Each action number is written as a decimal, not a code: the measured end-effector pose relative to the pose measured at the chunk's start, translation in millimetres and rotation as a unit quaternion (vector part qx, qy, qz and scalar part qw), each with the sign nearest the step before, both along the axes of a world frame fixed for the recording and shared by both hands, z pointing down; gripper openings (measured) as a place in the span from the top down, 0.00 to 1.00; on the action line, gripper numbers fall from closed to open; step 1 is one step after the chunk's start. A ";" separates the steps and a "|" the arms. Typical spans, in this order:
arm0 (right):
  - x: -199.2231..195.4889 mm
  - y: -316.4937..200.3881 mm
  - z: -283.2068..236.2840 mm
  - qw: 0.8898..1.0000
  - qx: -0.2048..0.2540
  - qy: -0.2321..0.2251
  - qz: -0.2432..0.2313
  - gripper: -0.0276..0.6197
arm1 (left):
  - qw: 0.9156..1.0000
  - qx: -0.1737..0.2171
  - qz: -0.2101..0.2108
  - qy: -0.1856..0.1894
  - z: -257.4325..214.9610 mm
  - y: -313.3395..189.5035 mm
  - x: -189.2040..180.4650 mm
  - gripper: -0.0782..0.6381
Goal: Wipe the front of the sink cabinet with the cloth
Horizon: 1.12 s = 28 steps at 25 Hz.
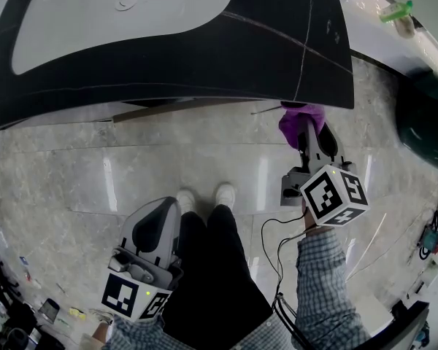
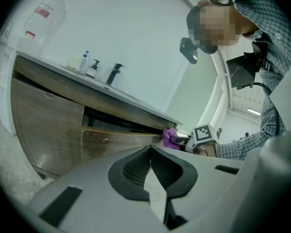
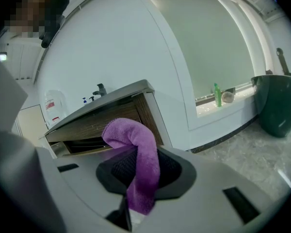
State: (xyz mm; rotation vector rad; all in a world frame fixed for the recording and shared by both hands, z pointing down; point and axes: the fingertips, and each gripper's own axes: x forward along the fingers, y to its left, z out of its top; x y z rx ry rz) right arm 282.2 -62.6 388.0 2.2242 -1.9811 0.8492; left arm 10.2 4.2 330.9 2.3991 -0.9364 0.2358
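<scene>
Right tool [image 1: 310, 131] clamps purple cloth [image 1: 298, 119] at wooden cabinet front [image 2: 43, 125]; left tool [image 1: 159, 214] closed, empty, over marble floor [image 1: 95, 173]

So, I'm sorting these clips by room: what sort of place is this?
Probably a bathroom: a white sink in a dark counter, a wooden cabinet under it, and soap bottles beside the tap.

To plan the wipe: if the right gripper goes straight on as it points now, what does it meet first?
Probably the brown wooden sink cabinet front, near its right end; the purple cloth in the right gripper would touch first.
</scene>
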 end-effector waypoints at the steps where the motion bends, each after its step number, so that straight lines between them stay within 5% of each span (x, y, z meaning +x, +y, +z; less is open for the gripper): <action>1: -0.5 1.1 0.2 1.000 0.000 0.000 0.000 0.83 | 1.000 0.000 -0.001 0.000 0.0 0.0 -1.6 0.88; 16: 55.5 41.3 21.1 0.994 -0.039 0.030 0.102 0.83 | 1.000 -0.004 0.002 0.001 3.3 5.2 -6.0 0.88; 28: 43.1 15.8 43.9 0.992 0.002 0.019 0.126 0.83 | 1.000 -0.004 -0.028 -0.004 12.0 -0.3 -26.3 0.88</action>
